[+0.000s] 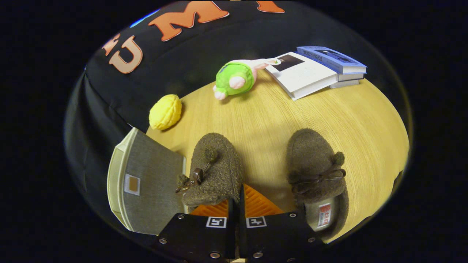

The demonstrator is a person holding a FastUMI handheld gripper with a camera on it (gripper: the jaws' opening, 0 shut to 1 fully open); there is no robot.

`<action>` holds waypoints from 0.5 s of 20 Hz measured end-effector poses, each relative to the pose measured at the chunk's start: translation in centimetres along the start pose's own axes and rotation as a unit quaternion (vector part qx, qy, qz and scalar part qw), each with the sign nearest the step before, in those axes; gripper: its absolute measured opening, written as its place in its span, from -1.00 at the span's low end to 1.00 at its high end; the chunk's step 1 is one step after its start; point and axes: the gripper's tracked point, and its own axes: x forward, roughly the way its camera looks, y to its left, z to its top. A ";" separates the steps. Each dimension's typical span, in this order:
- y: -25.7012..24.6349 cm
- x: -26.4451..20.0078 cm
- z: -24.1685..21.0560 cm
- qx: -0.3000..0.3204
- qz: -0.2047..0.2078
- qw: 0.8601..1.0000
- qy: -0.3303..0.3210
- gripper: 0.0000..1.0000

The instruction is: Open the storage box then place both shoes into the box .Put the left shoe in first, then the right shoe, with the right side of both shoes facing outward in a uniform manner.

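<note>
Two fuzzy brown slippers with bows lie toes-away on the wooden table (278, 120). The left slipper (215, 168) is rolled toward the box, its bow hanging sideways. My gripper (237, 200) is shut on the rim at its heel end, the fingers almost touching. The right slipper (314, 168) sits flat just right of the fingers, its lined opening and label showing beside them. The grey storage box (150, 186), with a cream side and a small label window, stands directly left of the held slipper, touching it or nearly so. Whether the box is open I cannot tell.
Beyond the slippers, a yellow ribbed toy (165, 111) lies near the table's far left edge. A green and pink plush toy (236, 78) rests at the back. Right of it, an open book (301, 75) leans on a stack of blue books (334, 60).
</note>
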 end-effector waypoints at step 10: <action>14.3 -7.1 4.5 -0.028 0.102 0.993 -0.043 -0.90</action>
